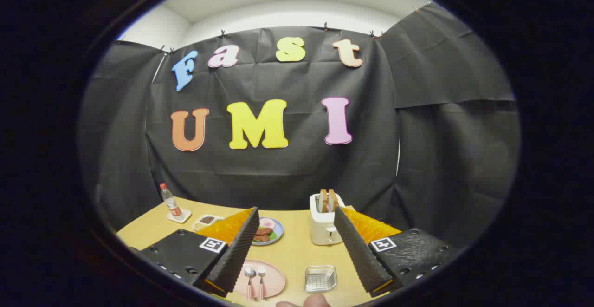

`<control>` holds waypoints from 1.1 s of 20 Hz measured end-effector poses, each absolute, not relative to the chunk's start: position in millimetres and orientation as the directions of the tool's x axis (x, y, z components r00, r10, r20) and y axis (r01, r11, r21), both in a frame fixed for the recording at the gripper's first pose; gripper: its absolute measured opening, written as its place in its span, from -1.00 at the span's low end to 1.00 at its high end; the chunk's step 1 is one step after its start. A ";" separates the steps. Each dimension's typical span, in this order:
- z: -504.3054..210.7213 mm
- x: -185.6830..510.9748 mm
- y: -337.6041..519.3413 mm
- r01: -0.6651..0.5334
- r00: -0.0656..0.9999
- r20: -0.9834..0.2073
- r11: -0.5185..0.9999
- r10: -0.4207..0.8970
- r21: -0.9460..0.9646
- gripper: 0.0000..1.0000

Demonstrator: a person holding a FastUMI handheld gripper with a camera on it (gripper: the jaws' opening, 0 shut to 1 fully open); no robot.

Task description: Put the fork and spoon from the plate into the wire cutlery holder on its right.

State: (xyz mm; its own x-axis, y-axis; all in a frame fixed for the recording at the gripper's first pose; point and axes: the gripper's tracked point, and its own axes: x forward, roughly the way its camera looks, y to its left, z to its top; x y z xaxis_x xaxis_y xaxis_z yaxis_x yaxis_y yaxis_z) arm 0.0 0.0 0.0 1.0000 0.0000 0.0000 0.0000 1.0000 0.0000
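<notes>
1. Spoon [249,280] and fork [261,280] lie side by side on a pink plate [274,283] near the front edge of the surface [297,251], spoon to the left, handles toward the front edge, both just beside the claw's left finger.
2. At the far left corner of the surface a bottle [170,201] with a red cap stands upright on a small square coaster [180,216].
3. Right of it sits a small tray [205,221] of dark bits, then a blue plate [268,231] with food, partly hidden behind the left finger.
4. Claw [297,246]: its fingers are spread wide apart, hanging above the surface and pinching nothing.
5. Between the fingers, toward the front edge and right of the pink plate, sits the wire cutlery holder [320,278], apart from the plate.
6. Beyond the holder, nearer the back edge, a white toaster [326,225] stands upright with two slices of toast [327,200] sticking up from its slots.
7. At the very front edge, part of a hand [307,302] shows.
</notes>
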 end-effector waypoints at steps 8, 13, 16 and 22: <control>10.4 2.0 -2.5 -0.009 1.000 -0.001 1.000 0.009 0.000 0.93; 2.9 2.5 4.4 -0.021 1.000 -0.023 1.000 0.021 0.001 0.92; -5.2 2.6 13.0 -0.042 0.998 -0.048 0.999 0.042 -0.009 0.92; -74.5 13.3 52.6 -0.156 0.953 -0.270 0.987 0.138 -0.047 0.91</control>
